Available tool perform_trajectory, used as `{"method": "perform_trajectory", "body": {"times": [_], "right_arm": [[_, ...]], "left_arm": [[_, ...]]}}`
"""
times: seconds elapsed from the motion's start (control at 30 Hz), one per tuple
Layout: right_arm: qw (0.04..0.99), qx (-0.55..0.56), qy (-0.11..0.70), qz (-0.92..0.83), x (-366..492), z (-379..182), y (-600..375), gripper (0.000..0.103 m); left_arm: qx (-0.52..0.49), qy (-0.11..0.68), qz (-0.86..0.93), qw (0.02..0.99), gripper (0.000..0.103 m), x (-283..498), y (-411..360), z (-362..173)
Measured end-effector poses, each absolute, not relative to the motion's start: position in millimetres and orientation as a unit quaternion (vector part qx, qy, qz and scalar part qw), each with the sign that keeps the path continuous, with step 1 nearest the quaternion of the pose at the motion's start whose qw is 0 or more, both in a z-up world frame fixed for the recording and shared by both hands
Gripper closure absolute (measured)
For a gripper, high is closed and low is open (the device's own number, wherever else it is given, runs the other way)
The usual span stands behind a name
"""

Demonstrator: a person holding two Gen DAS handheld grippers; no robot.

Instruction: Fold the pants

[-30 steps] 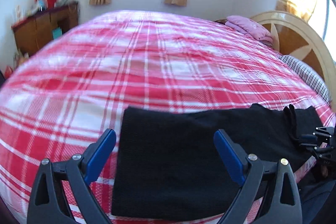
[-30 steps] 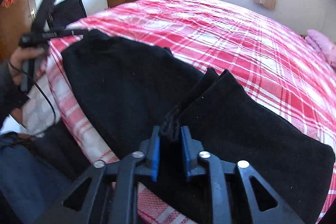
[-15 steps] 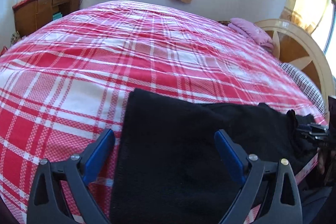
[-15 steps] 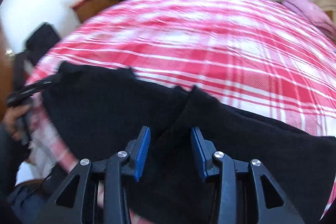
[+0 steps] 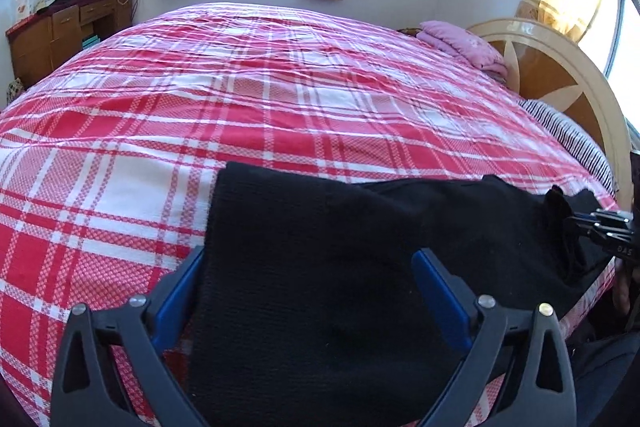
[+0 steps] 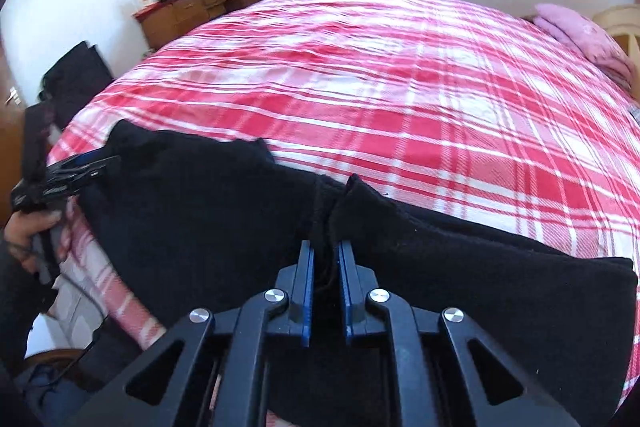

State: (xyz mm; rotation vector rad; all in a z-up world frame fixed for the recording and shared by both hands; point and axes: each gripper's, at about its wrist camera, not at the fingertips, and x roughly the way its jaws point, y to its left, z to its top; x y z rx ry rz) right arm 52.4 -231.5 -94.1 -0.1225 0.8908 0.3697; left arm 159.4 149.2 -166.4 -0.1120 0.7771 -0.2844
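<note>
The black pants (image 5: 340,267) lie flat along the near edge of the bed (image 5: 280,99), stretched sideways across its red-and-white plaid cover. The left gripper (image 5: 310,287) hovers over one end of the pants with its jaws spread wide — one blue pad at the fabric's outer edge, the other over the middle of the cloth — and nothing is clamped between them. The right gripper (image 6: 326,267) sits at the other part of the pants, its blue pads drawn close together with a raised ridge of black fabric pinched up between them; a narrow gap remains, filled by the cloth. In the left wrist view the right gripper shows at the far right, at the bunched fabric by the bed's edge. In the right wrist view the left gripper appears at the far left, held in a hand (image 6: 28,231) beside the bed. A pink pillow (image 5: 464,45) rests at the head of the bed by the headboard (image 5: 560,83), well apart from the pants, and a wooden dresser (image 5: 60,31) stands beyond the bed's far corner.
</note>
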Motion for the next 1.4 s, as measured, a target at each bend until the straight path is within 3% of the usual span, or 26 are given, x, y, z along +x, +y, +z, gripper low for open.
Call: {"method": "perform_trajectory", "body": {"times": [0.13, 0.2, 0.23, 0.27, 0.4, 0.5, 0.6, 0.63, 0.73, 0.8, 1.03, 1.17, 1.2, 1.33, 1.37, 1.4], "right_arm": [[0.878, -0.09, 0.436, 0.175, 57, -113, -225, 0.088], [0.876, -0.091, 0.439, 0.179, 55, -107, -227, 0.075], [0.875, -0.087, 0.441, 0.182, 51, -103, -229, 0.059], [0.877, -0.08, 0.438, 0.182, 48, -99, -233, 0.052], [0.88, -0.058, 0.429, 0.195, 19, -86, -261, 0.052], [0.888, -0.033, 0.418, 0.191, -5, -83, -292, 0.052], [0.903, 0.012, 0.397, 0.165, -20, -75, -338, 0.052], [0.904, 0.041, 0.394, 0.161, -22, -73, -357, 0.052], [0.878, 0.124, 0.445, 0.126, -10, -95, -411, 0.052], [0.867, 0.188, 0.436, 0.153, -8, -111, -435, 0.052], [0.897, 0.075, 0.415, 0.133, -13, -99, -403, 0.052], [0.909, 0.078, 0.39, 0.127, -14, -93, -405, 0.052], [0.91, 0.084, 0.385, 0.125, -16, -92, -408, 0.052], [0.91, 0.123, 0.379, 0.118, -16, -94, -419, 0.052], [0.909, 0.13, 0.378, 0.118, -18, -94, -421, 0.052], [0.909, 0.134, 0.376, 0.117, -18, -94, -422, 0.052]], "left_arm": [[-0.028, 0.377, -0.135, 0.916, 0.003, 159, 143, -172], [-0.03, 0.376, -0.134, 0.917, 0.005, 158, 144, -170], [-0.034, 0.377, -0.13, 0.917, 0.008, 158, 145, -169], [-0.04, 0.377, -0.129, 0.916, 0.01, 158, 148, -167], [-0.082, 0.382, -0.138, 0.91, 0.025, 159, 166, -161], [-0.125, 0.382, -0.148, 0.904, 0.027, 158, 177, -162], [-0.106, 0.381, -0.139, 0.908, 0.026, 158, 168, -165], [-0.09, 0.381, -0.136, 0.91, 0.021, 158, 162, -167], [-0.052, 0.381, -0.127, 0.914, 0.015, 158, 148, -171], [-0.03, 0.382, -0.118, 0.916, 0.015, 157, 143, -169], [-0.041, 0.39, -0.088, 0.916, 0.015, 154, 164, -161], [-0.042, 0.383, -0.102, 0.917, 0.015, 149, 166, -165], [-0.042, 0.383, -0.106, 0.917, 0.017, 149, 166, -166], [-0.026, 0.385, -0.104, 0.917, 0.045, 148, 153, -167], [-0.022, 0.387, -0.103, 0.916, 0.055, 148, 151, -166], [-0.026, 0.391, -0.105, 0.914, 0.078, 148, 152, -163]]}}
